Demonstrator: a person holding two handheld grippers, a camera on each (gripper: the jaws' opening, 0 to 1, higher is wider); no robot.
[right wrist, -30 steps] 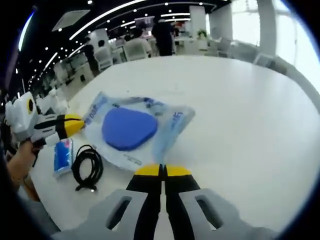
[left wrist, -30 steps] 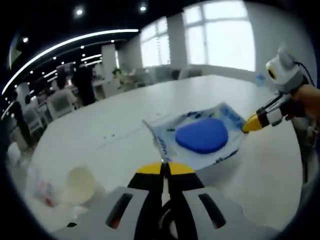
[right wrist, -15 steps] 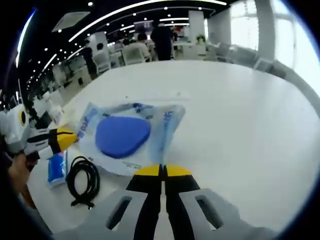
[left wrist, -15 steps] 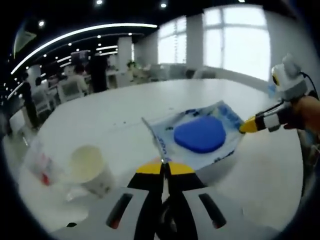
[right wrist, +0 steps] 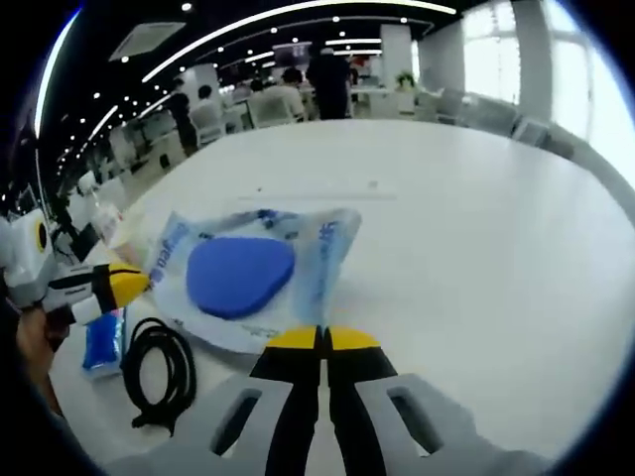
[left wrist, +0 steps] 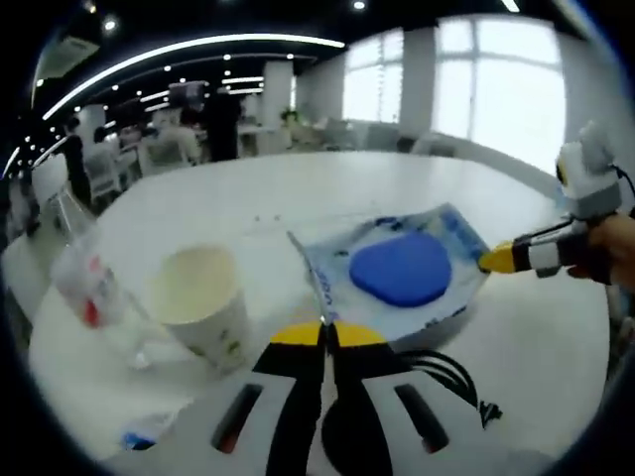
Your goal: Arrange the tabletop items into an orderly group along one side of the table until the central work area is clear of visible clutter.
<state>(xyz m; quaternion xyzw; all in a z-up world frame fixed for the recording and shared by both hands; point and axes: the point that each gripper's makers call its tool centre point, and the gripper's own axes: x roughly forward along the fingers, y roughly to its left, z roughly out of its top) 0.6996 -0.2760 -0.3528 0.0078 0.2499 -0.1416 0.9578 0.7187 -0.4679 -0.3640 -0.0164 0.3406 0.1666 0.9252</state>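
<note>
A large open hall with ceiling strip lights, bright windows and seated people in the distance lies behind a wide white table (right wrist: pixel 476 228).

On the table near its edge lies a clear plastic pouch (left wrist: pixel 397 273) printed in blue, with a blue rounded pad (left wrist: pixel 400 269) inside; in the right gripper view the same pouch (right wrist: pixel 248 278) and pad (right wrist: pixel 238 276) lie flat just ahead of the jaws.

The left gripper (left wrist: pixel 322 335) has its yellow-tipped jaws pressed together on one corner of the pouch. The right gripper (right wrist: pixel 319 340) likewise has its jaws closed on the opposite edge of the pouch; seen from the left gripper view, that right gripper (left wrist: pixel 493 260) meets the pouch's far corner, a hand (left wrist: pixel 607 248) behind it.

The left gripper view shows a paper cup (left wrist: pixel 203 307) standing upright beside the pouch and a crumpled clear wrapper (left wrist: pixel 84 288) with red print, blurred. A coiled black cable (left wrist: pixel 451 375) is partly hidden by the gripper body there; the right gripper view shows the cable (right wrist: pixel 159 367) more fully, beside a small blue packet (right wrist: pixel 101 342) whose print is unreadable.
</note>
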